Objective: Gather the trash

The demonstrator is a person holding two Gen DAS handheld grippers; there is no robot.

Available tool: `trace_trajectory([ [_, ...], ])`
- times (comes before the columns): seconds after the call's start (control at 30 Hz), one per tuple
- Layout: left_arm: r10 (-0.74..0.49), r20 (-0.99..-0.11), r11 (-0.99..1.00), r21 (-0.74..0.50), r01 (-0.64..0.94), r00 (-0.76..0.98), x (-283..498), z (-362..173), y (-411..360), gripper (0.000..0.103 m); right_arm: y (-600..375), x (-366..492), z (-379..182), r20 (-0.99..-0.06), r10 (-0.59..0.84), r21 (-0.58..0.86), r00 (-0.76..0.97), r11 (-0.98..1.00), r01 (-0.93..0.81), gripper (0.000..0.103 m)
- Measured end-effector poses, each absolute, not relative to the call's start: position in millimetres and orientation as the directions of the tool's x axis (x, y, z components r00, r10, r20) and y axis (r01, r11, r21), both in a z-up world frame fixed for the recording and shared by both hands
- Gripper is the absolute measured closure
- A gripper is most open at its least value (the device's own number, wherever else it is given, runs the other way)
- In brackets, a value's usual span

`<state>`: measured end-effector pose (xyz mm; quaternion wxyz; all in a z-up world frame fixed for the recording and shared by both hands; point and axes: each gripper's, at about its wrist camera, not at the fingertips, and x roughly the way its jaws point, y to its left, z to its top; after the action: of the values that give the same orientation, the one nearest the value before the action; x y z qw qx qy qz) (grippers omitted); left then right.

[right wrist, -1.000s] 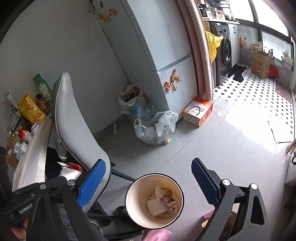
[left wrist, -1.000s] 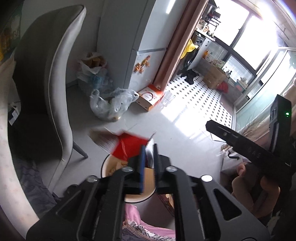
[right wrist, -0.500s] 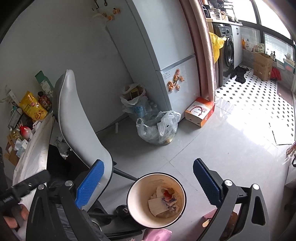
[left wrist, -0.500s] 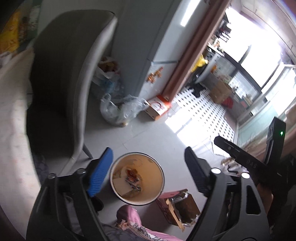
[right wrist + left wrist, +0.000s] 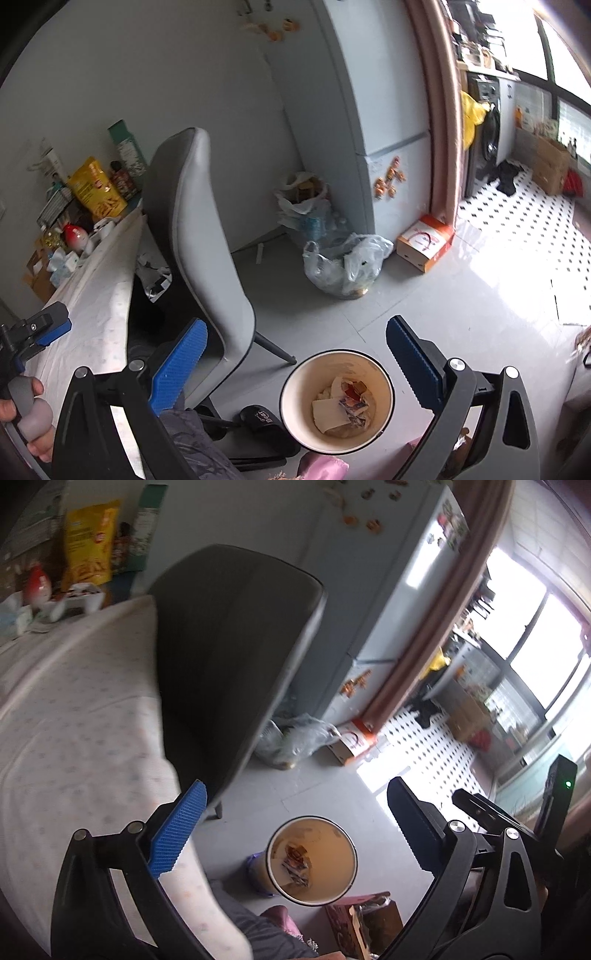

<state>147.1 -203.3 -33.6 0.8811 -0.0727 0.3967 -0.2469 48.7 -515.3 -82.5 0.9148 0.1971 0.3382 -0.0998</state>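
A round cream trash bin (image 5: 312, 860) stands on the grey floor; it also shows in the right wrist view (image 5: 337, 400). Crumpled wrappers (image 5: 343, 404), white and red, lie inside it. My left gripper (image 5: 291, 827) is open and empty, high above the bin near the table edge. My right gripper (image 5: 295, 363) is open and empty, above the bin. The left gripper's blue finger (image 5: 55, 325) shows at the left of the right wrist view.
A grey chair (image 5: 199, 240) stands by a table with a white cloth (image 5: 74, 716). Snack bags and bottles (image 5: 96, 188) sit at the table's far end. Plastic bags (image 5: 343, 264), a cardboard box (image 5: 424, 242) and a fridge (image 5: 369, 110) lie beyond. A slipper (image 5: 264, 417) is by the bin.
My left gripper opened and dropped the red and white wrapper into the bin, then swung left toward the table. The right gripper stayed nearly still and open.
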Motion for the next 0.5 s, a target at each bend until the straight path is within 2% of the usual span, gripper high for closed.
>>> trace_trajectory([
  [0.5,-0.413,-0.603,0.91,-0.31,0.276,0.683,120.7,9.7,-115.3,0.006,-433.1,43.7,-15.1,-0.602,-0.031,0.238,0.798,0.947,0.217,0.008],
])
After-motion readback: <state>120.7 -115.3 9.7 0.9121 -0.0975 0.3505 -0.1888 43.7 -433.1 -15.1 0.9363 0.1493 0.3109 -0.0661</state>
